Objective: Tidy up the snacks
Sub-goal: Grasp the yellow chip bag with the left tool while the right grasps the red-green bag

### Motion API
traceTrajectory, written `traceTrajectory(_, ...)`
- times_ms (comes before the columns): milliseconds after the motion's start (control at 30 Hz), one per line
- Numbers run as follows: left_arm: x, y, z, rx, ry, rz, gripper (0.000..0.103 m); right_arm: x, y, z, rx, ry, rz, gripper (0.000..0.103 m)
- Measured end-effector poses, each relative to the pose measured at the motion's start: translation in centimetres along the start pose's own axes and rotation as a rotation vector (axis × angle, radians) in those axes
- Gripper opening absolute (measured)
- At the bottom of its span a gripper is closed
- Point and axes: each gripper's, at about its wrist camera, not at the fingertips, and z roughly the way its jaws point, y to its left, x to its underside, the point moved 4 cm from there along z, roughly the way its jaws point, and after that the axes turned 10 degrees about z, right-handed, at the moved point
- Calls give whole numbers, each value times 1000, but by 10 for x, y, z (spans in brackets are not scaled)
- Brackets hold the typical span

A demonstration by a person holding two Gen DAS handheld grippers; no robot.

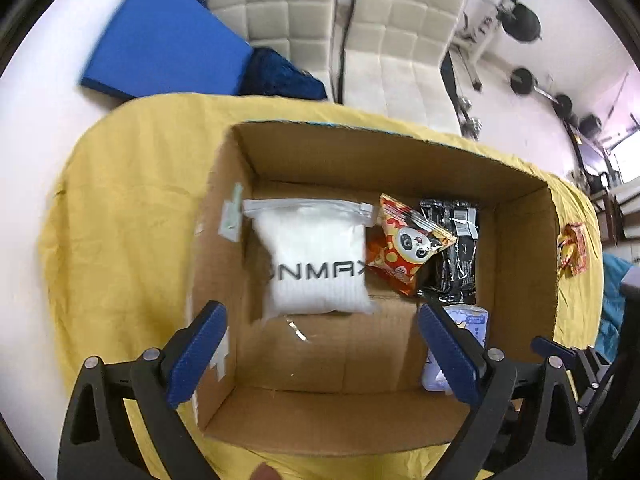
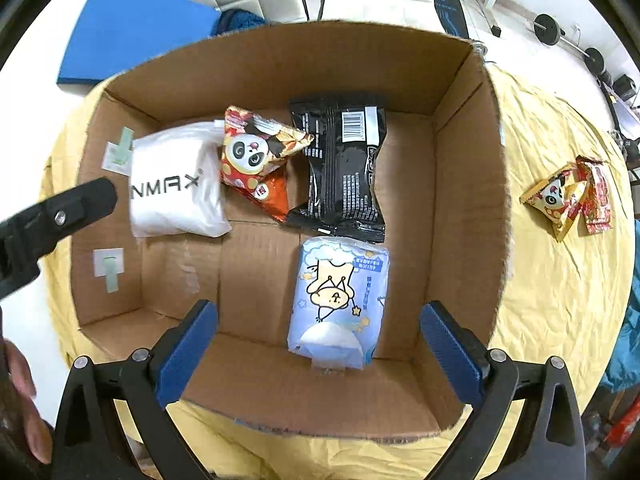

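An open brown cardboard box sits on a table draped in yellow cloth. Inside, a white zip pouch printed "NMAX" lies against the box's left wall, a red panda-print snack packet beside it, touching a black foil packet near the far wall. A pale blue cartoon-bear pack lies toward the near wall. Two more red-and-gold snack packets rest on the cloth near the table's right edge (outside the box). The left gripper and right gripper both hover spread wide, holding nothing.
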Motion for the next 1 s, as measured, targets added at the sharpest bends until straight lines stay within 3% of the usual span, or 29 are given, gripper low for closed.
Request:
traceTrajectory(300, 36, -10, -36, -74, -92, 15, 99, 20, -3, -43, -12, -90, -22, 103)
traceTrajectory(567, 62, -24, -90, -24, -167, 23, 99, 51, -14, -93, -30, -179, -32, 103)
traceTrajectory(700, 74, -34, -113, -45, -190, 56, 99, 71, -20, -114, -50, -205, -25, 103)
traceTrajectory(1000, 90, -42, -128, -11, -201, 20, 99, 92, -28, -149, -111, -250, -31, 103)
